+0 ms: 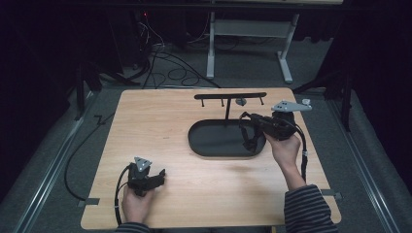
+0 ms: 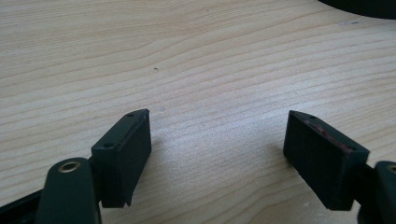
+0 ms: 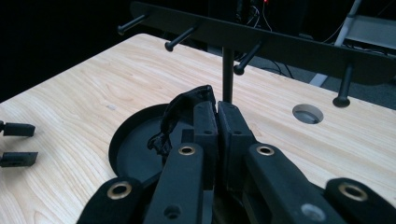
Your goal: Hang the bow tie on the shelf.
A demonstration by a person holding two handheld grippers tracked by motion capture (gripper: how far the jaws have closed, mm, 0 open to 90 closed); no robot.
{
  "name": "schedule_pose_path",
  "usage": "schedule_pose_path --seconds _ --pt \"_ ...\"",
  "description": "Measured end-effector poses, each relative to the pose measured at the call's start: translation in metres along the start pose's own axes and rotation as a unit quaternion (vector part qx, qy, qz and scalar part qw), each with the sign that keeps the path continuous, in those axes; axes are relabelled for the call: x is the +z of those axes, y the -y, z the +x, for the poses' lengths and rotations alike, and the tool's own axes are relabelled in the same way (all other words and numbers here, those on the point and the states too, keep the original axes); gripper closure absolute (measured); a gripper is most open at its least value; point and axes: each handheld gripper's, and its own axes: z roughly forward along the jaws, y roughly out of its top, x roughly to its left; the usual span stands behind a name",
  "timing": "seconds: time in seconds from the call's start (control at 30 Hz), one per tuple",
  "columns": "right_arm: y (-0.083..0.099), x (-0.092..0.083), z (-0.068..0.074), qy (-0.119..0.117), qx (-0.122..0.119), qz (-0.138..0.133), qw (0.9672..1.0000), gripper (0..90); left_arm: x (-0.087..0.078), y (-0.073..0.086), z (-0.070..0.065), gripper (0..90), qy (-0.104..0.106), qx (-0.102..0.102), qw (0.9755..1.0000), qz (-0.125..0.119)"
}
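**A dark strap pinched below the peg rack**

The fingers of the right gripper [image 3: 217, 116] are pressed together on a thin black item, apparently a strap or cord [image 3: 180, 114], which loops up beside the left finger and hangs down over the dark oval tray [image 3: 128, 154]. What the item is cannot be told exactly. Directly beyond the fingertips the thin post [image 3: 227, 74] of the rack is seen, and above them the crossbar with its row of pegs [image 3: 245, 58]. The step in hand is judged to be hanging the strap on a peg. For this to be done well, the pinch should be kept firm, the loop raised above peg height, eased over a knobbed tip, and released only once it is seated.

The fingers of the left gripper [image 2: 217, 154] are spread wide with nothing between them, low over the bare wooden surface [image 2: 187, 56], well apart from the tray.
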Motion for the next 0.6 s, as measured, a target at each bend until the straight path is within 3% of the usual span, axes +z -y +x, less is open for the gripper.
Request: schedule_pose_path --seconds 0.6 --pt "-0.024 0.010 -0.009 0.014 0.011 -0.006 0.9998 88.7 0.000 0.000 0.000 23.7 0.000 0.000 1.0000 0.000"
